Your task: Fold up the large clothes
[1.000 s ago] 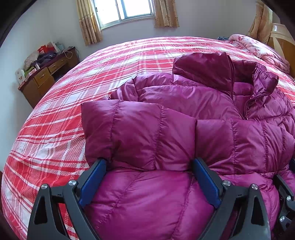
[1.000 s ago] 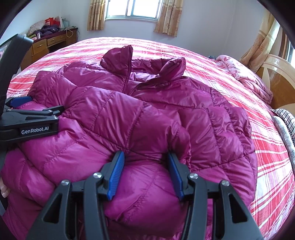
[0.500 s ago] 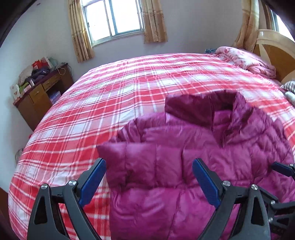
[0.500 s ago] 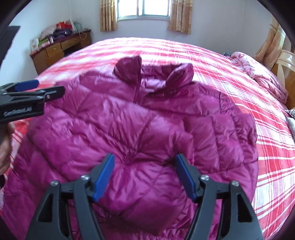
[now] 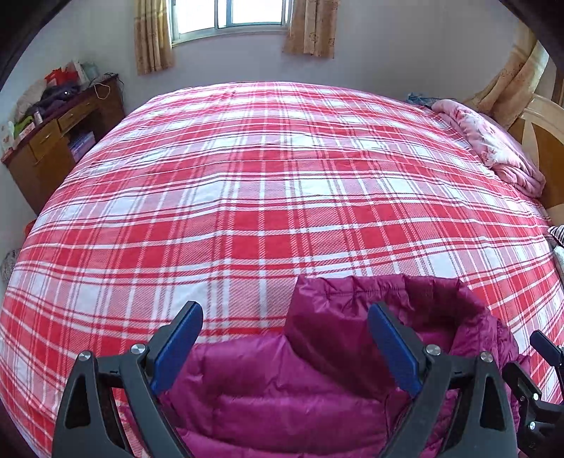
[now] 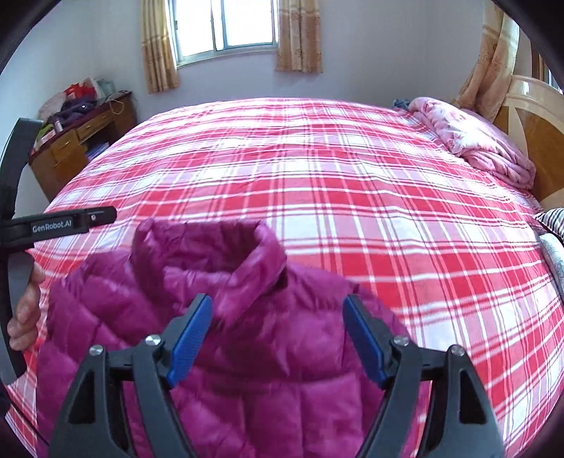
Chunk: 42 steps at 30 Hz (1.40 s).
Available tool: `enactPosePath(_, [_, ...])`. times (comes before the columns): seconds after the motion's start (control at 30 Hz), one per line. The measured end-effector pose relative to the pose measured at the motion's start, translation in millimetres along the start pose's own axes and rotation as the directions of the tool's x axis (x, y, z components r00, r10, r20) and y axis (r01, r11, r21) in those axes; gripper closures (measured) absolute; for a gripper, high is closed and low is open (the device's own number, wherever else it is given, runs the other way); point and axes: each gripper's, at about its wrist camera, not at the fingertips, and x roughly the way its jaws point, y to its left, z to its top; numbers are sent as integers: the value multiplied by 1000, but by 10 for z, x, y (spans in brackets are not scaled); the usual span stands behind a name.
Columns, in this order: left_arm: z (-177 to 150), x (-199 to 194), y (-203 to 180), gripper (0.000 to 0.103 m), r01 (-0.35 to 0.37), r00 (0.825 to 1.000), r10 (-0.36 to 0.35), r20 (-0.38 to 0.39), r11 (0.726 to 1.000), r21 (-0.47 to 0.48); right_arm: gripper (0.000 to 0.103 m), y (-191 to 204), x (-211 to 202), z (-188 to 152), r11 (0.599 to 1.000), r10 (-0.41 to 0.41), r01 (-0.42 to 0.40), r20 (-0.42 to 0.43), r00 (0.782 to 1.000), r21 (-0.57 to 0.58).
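Both hand-held grippers pulled back off jacket (image 6: 218, 352); right jaws opening, empty.

Standing here by the bed (image 5: 282, 183), it's that big red and white plaid spread, pretty much bare up top. The magenta puffer jacket (image 5: 299, 387) is bunched at the near edge, collar (image 5: 352, 310) sticking up. The left gripper (image 5: 285, 348) hangs above it, blue pads (image 5: 178, 347) spread wide, nothing pinched. Bit of the right gripper (image 5: 535, 387) pokes in at the side. Pink quilt (image 5: 490, 148) by the headboard, cluttered wooden desk (image 5: 53, 141) under the window (image 5: 229, 14).
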Motion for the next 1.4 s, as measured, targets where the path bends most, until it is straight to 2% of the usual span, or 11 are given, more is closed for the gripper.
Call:
enactPosePath(0.2, [132,502,-254,8,-96,992,103,-69,991,97,24,-85,369,263,1000,-13,13,-51,999,-7])
enactPosePath(0.33, [33,551,-260,9,-62,995,71,-68,989,135,24,-96,571,354,999,-29,27,-73,997,-25])
enactPosePath(0.37, [-12,531,-257,14,-29,997,39,-71,989,142,24,-67,604,349,999,-30,27,-78,997,-43])
enactPosePath(0.43, [-98,502,-281,59,23,995,-8,-95,986,163,30,-2,655,318,996,-32,24,-91,995,-90])
enactPosePath(0.5, [-171,474,-298,78,68,992,-48,-116,983,171,58,56,683,257,990,-60,45,-109,992,-136])
enactPosePath(0.53, [-211,439,-307,85,62,993,-42,-107,979,192,72,59,696,237,988,-67,49,-115,991,-148])
enactPosePath(0.63, [-286,279,-268,93,58,997,-45,-64,973,222,90,63,599,152,984,-83,66,-98,992,-165])
enactPosePath(0.83, [-543,-47,-63,96,65,998,-67,-1,970,236,94,23,389,-7,976,-107,95,-51,993,-194])
enactPosePath(1.13, [-926,40,115,96,61,998,-60,-13,973,223,95,-66,501,-301,969,-136,121,-58,989,-217])
enactPosePath(1.27, [-889,-254,135,96,101,993,-110,39,978,182,95,-65,488,-389,962,-144,133,-31,989,-239])
enactPosePath(1.4, [-716,-605,109,95,136,977,-156,143,981,141,95,-66,496,-416,962,-144,135,-20,989,-239])
